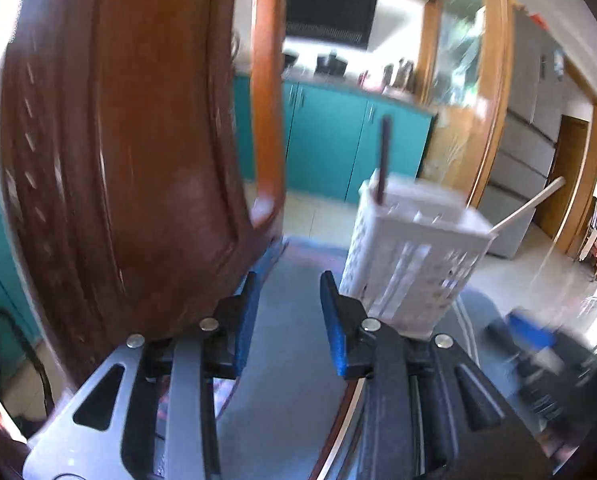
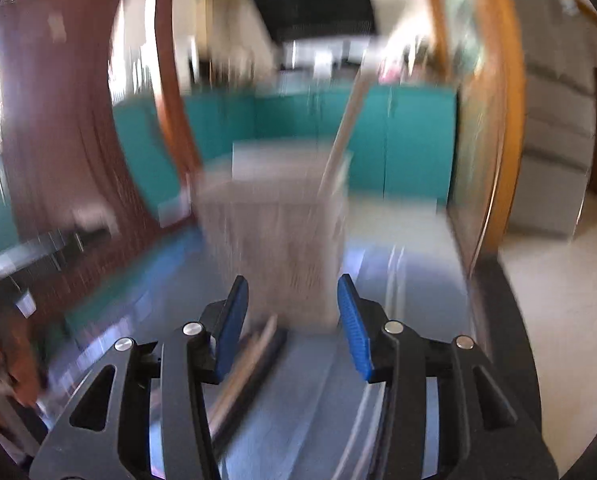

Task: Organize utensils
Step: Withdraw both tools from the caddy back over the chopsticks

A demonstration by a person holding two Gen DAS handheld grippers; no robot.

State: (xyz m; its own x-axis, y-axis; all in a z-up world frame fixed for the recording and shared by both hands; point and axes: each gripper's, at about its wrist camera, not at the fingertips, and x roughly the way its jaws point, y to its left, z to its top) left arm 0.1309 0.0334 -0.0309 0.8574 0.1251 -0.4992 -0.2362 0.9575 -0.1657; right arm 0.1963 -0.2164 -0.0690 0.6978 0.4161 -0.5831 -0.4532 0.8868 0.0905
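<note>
Kitchen behind, teal cabinets; grey tabletop. White perforated utensil holder upright on tabletop, dark stick and pale stick poking out. Left gripper just left of holder, fingers parted, empty. Right gripper before holder, parted, empty; chopsticks flat beside holder base. Right view blurred.
</note>
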